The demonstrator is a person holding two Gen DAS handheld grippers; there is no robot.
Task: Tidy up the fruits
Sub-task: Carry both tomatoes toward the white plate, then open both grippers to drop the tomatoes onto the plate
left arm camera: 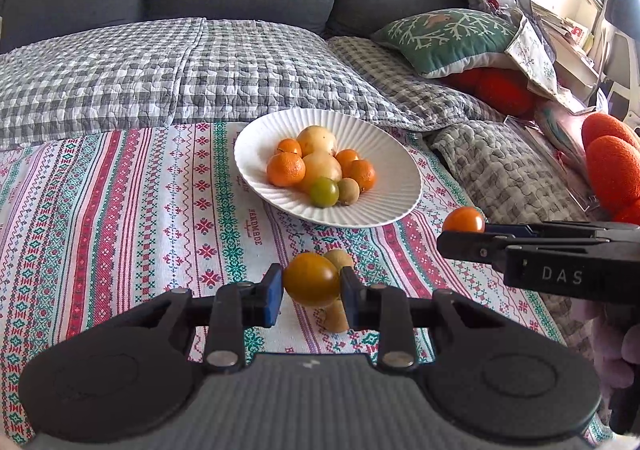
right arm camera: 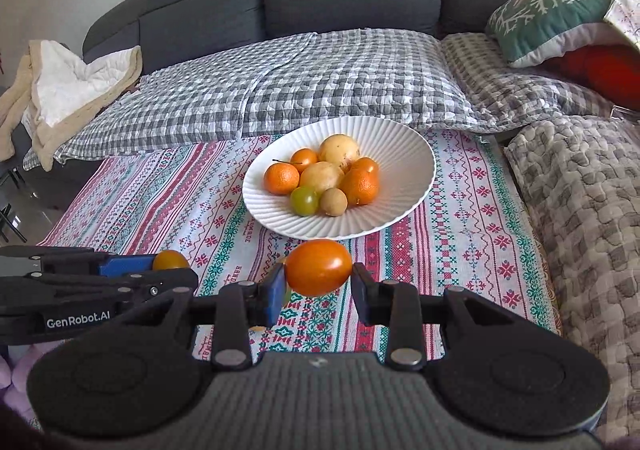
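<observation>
**Both grippers holding tomatoes, plate part-filled**

White ribbed plate (right arm camera: 404, 165) sits toward far edge of the patterned tablecloth (left arm camera: 132, 205), roughly mid-width. In it, heaped together: 2 pale yellow round fruits, approx 4 orange ones (mandarins w/ dimpled skin, smaller smooth ones), 1 green tomato (right arm camera: 305, 200), 1 small brown kiwi-like fruit (right arm camera: 333, 201) at the near side of the heap.

Left gripper (left arm camera: 312, 284): blue-padded fingers pinching a smooth, glossy orange-green tomato (left arm camera: 311, 279), held above the cloth near its near edge. Under/behind it, 2 small brownish fruits (left arm camera: 338, 316) lie on the cloth, partly hidden.

Right gripper (right arm camera: 318, 282): fingers pinching an oval orange tomato (right arm camera: 318, 267), glossy, just short of the plate's near rim.

Cloth is woven, striped in red/green/white cross-stitch motifs. Beyond it: grey gingham quilted cover, dark grey sofa.
</observation>
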